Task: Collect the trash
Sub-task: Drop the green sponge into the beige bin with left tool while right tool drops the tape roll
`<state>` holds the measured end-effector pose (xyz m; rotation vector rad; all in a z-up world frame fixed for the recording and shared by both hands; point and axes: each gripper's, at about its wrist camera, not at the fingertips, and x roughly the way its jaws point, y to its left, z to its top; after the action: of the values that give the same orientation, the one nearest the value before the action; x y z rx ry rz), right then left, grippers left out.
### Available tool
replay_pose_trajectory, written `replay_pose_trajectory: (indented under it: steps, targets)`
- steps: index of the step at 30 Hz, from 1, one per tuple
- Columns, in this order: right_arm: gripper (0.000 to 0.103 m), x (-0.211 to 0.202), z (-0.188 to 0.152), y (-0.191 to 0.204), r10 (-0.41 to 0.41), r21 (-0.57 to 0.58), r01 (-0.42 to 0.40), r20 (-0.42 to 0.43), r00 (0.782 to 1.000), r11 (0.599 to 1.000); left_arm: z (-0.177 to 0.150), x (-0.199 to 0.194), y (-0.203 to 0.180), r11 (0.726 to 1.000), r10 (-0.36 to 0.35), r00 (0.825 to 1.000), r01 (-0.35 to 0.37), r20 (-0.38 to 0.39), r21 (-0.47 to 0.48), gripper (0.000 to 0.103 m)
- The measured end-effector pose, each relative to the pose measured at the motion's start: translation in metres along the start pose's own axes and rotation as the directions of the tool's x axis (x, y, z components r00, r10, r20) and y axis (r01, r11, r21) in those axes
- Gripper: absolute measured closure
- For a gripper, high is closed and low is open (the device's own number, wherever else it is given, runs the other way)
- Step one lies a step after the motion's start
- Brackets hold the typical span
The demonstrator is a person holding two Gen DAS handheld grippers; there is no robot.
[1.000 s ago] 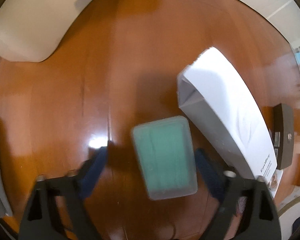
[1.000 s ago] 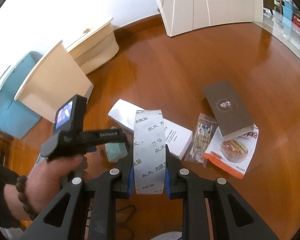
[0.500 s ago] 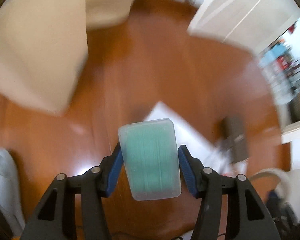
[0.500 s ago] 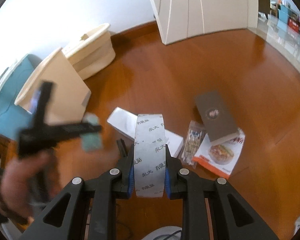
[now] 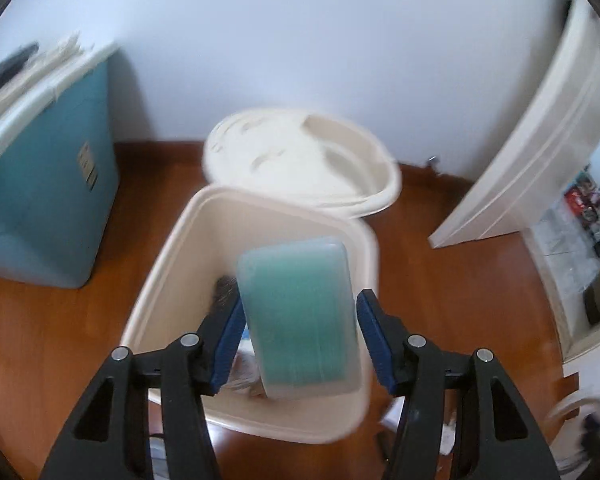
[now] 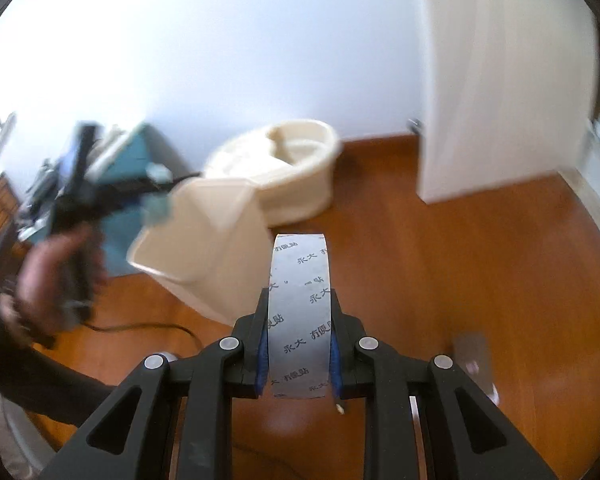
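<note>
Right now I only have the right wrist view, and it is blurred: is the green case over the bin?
Observer: Yes. The left wrist view shows the case directly above the open mouth of the bin.
Operator: Is it gripped?
Observer: The left hand-held gripper is opening. The case is between its jaws, with a gap at one pad.
Operator: Anything in the bin?
Observer: Yes, a dark item lies against the inner wall.

Glossy wood floor (image 5: pixel 60 340); smooth cream plastic bin (image 5: pixel 172 264); translucent frosted plastic case (image 5: pixel 300 312); matt printed tape roll (image 6: pixel 300 312).
</note>
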<state>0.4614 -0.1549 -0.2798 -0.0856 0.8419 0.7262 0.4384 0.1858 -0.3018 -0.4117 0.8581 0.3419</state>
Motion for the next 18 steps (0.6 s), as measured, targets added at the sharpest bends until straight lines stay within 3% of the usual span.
replay_pose_trajectory:
  steps: [2,5,8,11,18]
  targets:
    - [0.079,0.007,0.019,0.017,0.022,-0.03,-0.023,-0.007,1.0,0.999,-0.003,0.002,0.017,0.999,0.014,1.0,-0.015,-0.011,-0.031,0.02]
    - [0.079,0.026,0.052,0.048,0.059,-0.066,-0.06,-0.024,0.998,0.996,-0.017,0.001,0.007,0.999,0.014,1.0,-0.014,0.007,-0.035,0.019]
    - [0.079,0.053,0.081,0.077,0.086,-0.099,-0.09,-0.041,0.995,0.991,-0.009,0.004,0.021,0.997,0.039,0.999,-0.037,0.034,-0.063,0.019]
    - [0.079,0.089,0.103,0.106,0.093,-0.131,-0.1,-0.06,0.994,0.986,-0.022,-0.012,0.047,0.989,0.074,0.996,-0.067,0.048,-0.128,0.019]
    - [0.079,0.2,0.125,0.157,0.075,-0.103,-0.092,-0.161,0.984,0.99,-0.036,-0.005,0.09,0.971,0.113,0.993,-0.115,-0.022,-0.208,0.019]
